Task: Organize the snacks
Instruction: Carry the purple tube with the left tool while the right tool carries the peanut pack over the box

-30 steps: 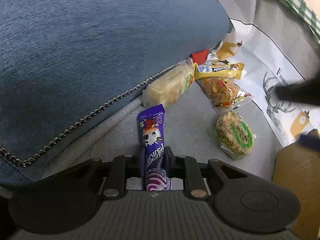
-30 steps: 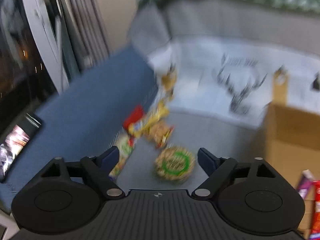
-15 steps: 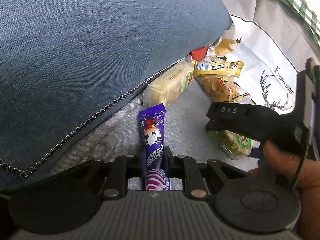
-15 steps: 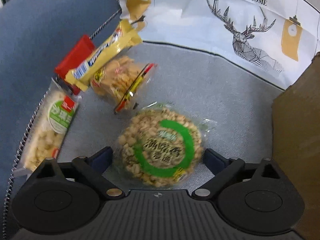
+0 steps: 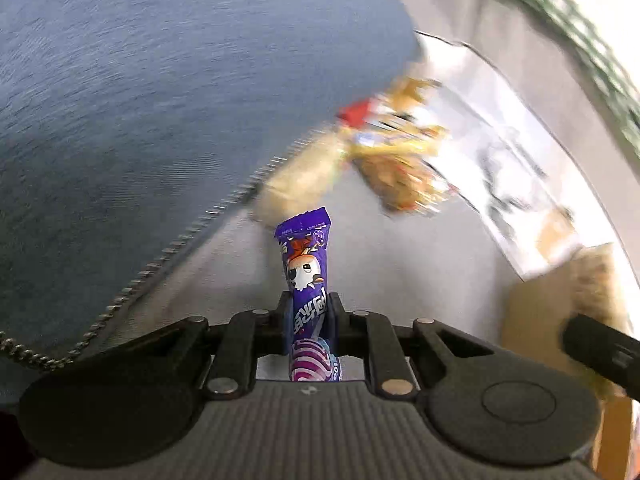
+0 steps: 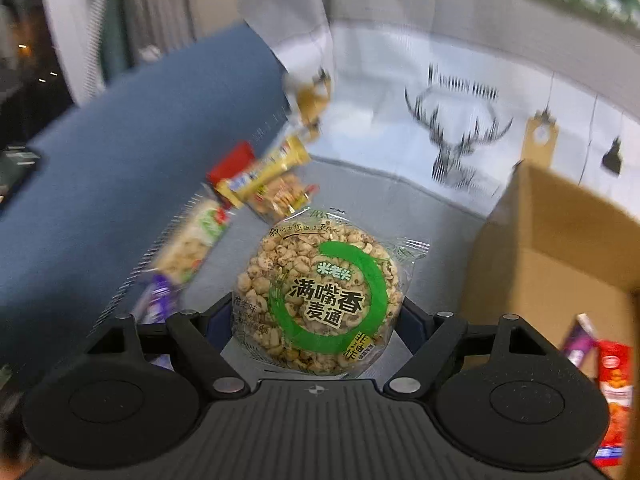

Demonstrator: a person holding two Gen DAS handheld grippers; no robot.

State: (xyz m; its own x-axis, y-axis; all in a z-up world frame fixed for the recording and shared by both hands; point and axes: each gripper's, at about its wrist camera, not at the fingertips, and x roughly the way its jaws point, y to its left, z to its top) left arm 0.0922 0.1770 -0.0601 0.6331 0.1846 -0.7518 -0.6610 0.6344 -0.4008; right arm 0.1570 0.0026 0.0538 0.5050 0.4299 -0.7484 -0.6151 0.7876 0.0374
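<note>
My left gripper (image 5: 308,312) is shut on a purple snack stick (image 5: 306,264), which points forward over the grey sofa seat (image 5: 400,272). In the right wrist view a round puffed-grain cake (image 6: 320,280) in clear wrap with a green ring sits between the fingers of my right gripper (image 6: 318,314). Its jaws are closing and press both sides of the cake, which is held above the seat. To its right stands an open cardboard box (image 6: 540,248). A black right finger (image 5: 600,348) shows at the right edge of the left wrist view.
A yellow bar (image 6: 272,168), a red packet (image 6: 232,160), a cracker pack (image 6: 284,196) and a rice-crisp bar (image 6: 192,240) lie along a blue cushion (image 6: 120,160). A white deer-print pillow (image 6: 460,132) stands behind. A red packet (image 6: 612,380) lies in the box.
The right gripper came down around the round cake, closed on it and carried it up and toward the box. The cake has left its spot in the left view.
</note>
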